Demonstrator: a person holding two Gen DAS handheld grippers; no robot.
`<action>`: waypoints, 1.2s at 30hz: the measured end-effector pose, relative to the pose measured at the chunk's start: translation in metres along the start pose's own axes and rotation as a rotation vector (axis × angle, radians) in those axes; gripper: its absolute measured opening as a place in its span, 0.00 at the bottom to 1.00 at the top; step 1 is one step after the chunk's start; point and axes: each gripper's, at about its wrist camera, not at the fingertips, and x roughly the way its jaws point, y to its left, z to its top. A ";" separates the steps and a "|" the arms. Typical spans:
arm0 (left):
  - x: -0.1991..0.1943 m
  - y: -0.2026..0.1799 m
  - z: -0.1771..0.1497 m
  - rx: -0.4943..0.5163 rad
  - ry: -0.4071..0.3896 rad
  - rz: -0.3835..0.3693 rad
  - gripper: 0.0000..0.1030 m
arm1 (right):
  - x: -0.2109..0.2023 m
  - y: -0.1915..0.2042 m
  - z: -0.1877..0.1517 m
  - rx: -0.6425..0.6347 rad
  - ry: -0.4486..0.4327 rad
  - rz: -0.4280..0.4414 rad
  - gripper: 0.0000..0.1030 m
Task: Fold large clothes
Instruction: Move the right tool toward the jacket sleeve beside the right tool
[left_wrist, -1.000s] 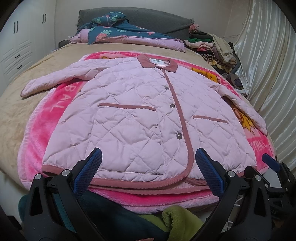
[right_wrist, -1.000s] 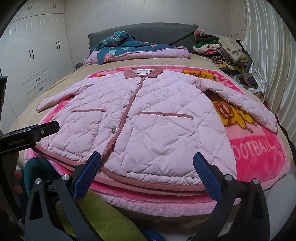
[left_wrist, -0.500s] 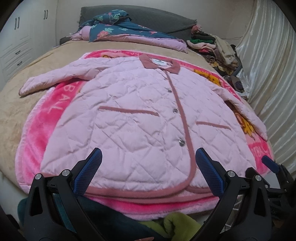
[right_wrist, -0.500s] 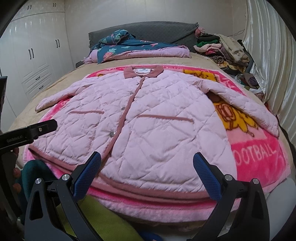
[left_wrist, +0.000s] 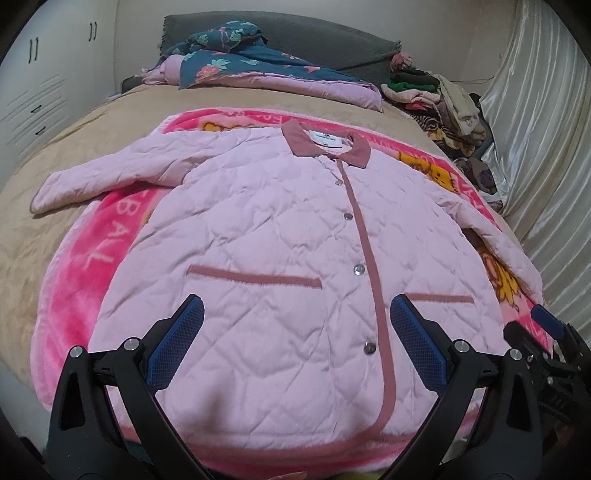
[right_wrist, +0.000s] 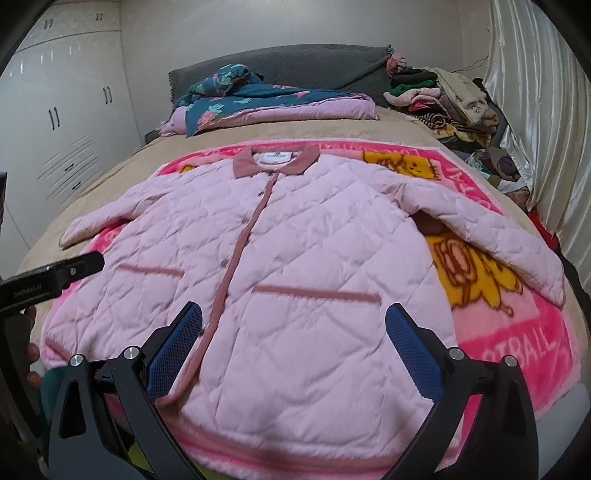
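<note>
On the bed (right_wrist: 110, 173), a pink quilted jacket (left_wrist: 280, 266) lies face up and spread flat over a bright pink blanket (right_wrist: 517, 332) printed with a yellow cartoon figure and lettering. Its dusty-rose collar (left_wrist: 325, 147) points toward the headboard, the front is buttoned shut along a rose placket, and both sleeves stretch out to the sides, the one on the curtain side angled down along the blanket. Two rose-trimmed pockets sit either side of the placket.

The left gripper (left_wrist: 295, 339) hovers over the lower front of the jacket, its blue-padded jaws wide apart and holding nothing. The right gripper (right_wrist: 293, 343) hangs over the lower part on the other side of the placket, jaws likewise spread and empty. Whether either touches the fabric cannot be told.

At the head of the bed lies a folded teal floral quilt (right_wrist: 251, 99) against a grey headboard (right_wrist: 295, 62). A heap of mixed clothes (right_wrist: 454, 99) is piled beside a shiny pale curtain (right_wrist: 546, 129). White wardrobe doors (right_wrist: 62, 122) stand along the opposite wall.
</note>
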 end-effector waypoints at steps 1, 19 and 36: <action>0.004 -0.002 0.004 0.002 0.003 0.001 0.92 | 0.003 -0.002 0.005 0.004 -0.003 -0.006 0.96; 0.073 -0.030 0.064 0.033 0.035 -0.023 0.92 | 0.058 -0.057 0.060 0.122 -0.022 -0.085 0.96; 0.145 -0.054 0.115 0.067 0.060 -0.033 0.92 | 0.113 -0.163 0.078 0.397 0.002 -0.180 0.96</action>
